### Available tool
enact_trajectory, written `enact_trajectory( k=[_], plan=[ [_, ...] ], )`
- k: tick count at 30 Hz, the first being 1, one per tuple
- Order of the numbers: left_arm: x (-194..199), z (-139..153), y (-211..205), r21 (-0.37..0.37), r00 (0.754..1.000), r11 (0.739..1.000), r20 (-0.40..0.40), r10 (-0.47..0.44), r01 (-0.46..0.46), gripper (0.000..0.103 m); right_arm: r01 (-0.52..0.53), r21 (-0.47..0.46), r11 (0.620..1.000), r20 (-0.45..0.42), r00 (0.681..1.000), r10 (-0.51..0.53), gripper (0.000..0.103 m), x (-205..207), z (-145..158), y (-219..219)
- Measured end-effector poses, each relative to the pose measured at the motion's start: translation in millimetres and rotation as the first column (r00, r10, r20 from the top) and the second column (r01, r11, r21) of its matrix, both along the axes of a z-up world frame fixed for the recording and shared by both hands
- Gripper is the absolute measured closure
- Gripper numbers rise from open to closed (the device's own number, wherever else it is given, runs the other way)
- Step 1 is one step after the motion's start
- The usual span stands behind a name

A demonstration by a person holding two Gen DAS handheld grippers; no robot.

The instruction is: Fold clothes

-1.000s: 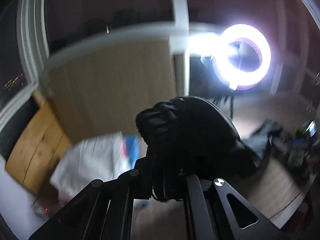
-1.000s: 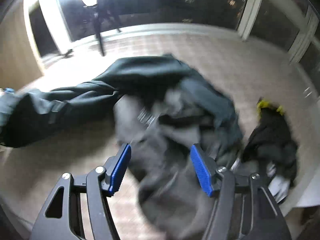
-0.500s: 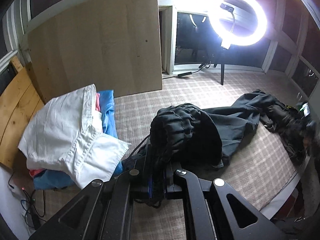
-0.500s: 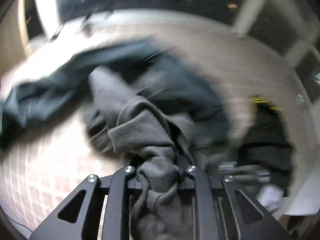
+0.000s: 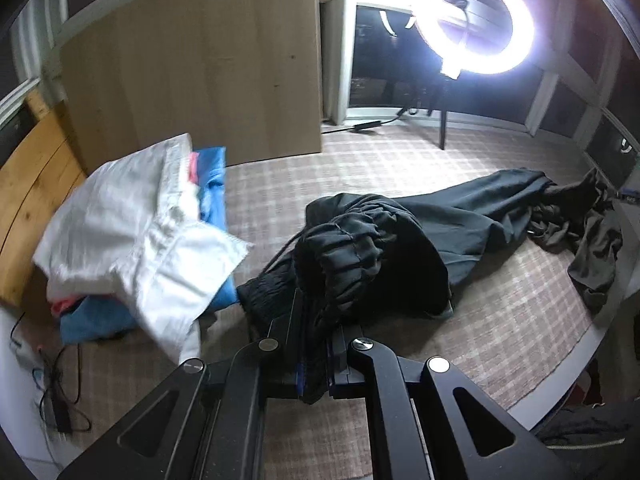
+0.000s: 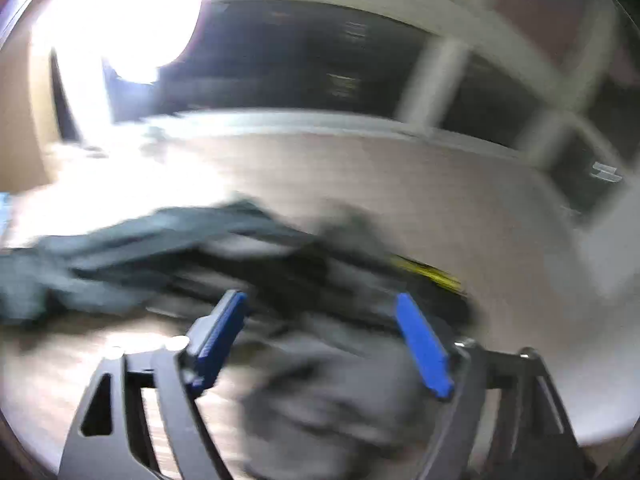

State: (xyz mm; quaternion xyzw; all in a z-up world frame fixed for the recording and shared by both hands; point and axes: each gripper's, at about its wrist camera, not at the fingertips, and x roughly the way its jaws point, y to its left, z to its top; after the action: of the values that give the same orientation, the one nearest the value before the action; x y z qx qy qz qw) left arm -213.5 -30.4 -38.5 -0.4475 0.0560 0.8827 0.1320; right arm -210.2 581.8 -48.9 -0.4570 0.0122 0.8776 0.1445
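**Inspection: trousers clamped at the waistband, right side free**

Your left hand-held gripper is closed tight on the gathered waistband of the dark trousers. The rest of the garment trails away across the checked surface towards its far right edge, where it runs into a crumpled grey garment. Your right hand-held gripper stands wide, blue pads apart, holding nothing; it hangs over the grey garment and the dark cloth beside it (that view is badly blurred, so contact with the cloth cannot be judged).

A stack of white and blue clothes sits at the left of the surface, just beside the waistband.

Hazards noted:

- The trouser leg end and the grey garment look tangled. Lift the waistband and the grey piece may be dragged along, or off the edge.
- One clamp on a bunched waistband gives no flat line to fold along; the legs will likely twist.
- A pull to the left risks sweeping into the stack and toppling it.
- The ring light glares hard into both views, so a fold edge may be misjudged.
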Motion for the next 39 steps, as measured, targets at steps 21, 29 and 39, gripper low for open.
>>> enact_trajectory(
  k=[21, 29, 39],
  plan=[
    [-58.4, 37.2, 21.8, -0.079, 0.997, 0.996, -0.062, 0.045, -0.050, 0.097, -0.303, -0.136, 0.943, 0.140, 0.937, 0.321, 0.101, -163.8, -100.5, -41.0],
    [-35.6, 98.3, 11.8, -0.153, 0.974, 0.987, -0.215, -0.070, 0.037, 0.097, -0.112, -0.010, 0.994, -0.071, 0.991, 0.111, 0.103, -82.4, 30.3, 30.3],
    [69.0, -111.1, -51.5, -0.169, 0.925, 0.982, 0.380, -0.014, 0.084, 0.096, -0.221, -0.108, 0.969, 0.097, 0.968, 0.231, 0.048, -60.8, -24.6, -34.7]
  ],
)
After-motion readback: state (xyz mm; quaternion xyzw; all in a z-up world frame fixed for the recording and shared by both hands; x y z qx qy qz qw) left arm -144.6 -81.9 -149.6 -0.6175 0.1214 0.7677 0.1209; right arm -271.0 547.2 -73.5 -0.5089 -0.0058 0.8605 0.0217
